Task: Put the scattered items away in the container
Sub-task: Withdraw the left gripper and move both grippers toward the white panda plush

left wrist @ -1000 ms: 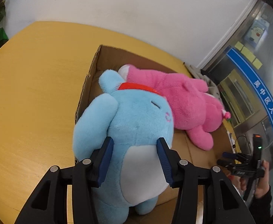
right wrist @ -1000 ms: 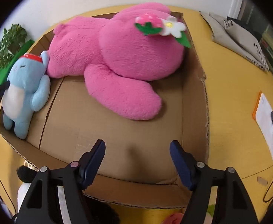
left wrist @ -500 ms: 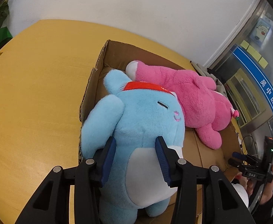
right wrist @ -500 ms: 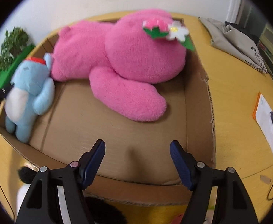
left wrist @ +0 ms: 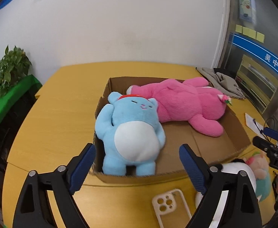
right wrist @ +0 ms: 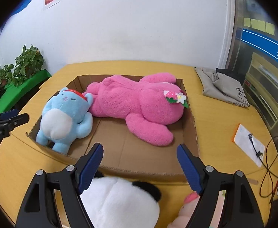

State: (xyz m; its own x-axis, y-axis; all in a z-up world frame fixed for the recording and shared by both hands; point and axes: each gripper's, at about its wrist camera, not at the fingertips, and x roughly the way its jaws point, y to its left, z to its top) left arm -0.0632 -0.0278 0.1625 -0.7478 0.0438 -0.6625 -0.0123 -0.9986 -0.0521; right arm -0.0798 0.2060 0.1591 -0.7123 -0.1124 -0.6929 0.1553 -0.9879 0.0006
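Two plush toys lie inside the cardboard box (left wrist: pixel 233 133) on the yellow table (left wrist: pixel 53 123). The blue plush (left wrist: pixel 133 131) rests on its back in the box's near-left corner, head against the pink plush (left wrist: pixel 184 104), which stretches along the box's far wall. The left gripper (left wrist: pixel 137 163) hangs just before the box's near wall; its jaws are opening, spread wide, with nothing between the pads and the blue plush clear of them. The right gripper (right wrist: pixel 139 163) stands at the box's near wall further right; its jaws are also opening and grip nothing. Outside the box, against its near wall, sit a black-and-white plush (right wrist: pixel 120 201) and a small pink-faced plush (left wrist: pixel 256 163). A white phone case (left wrist: pixel 169 207) lies flat on the table before the box.
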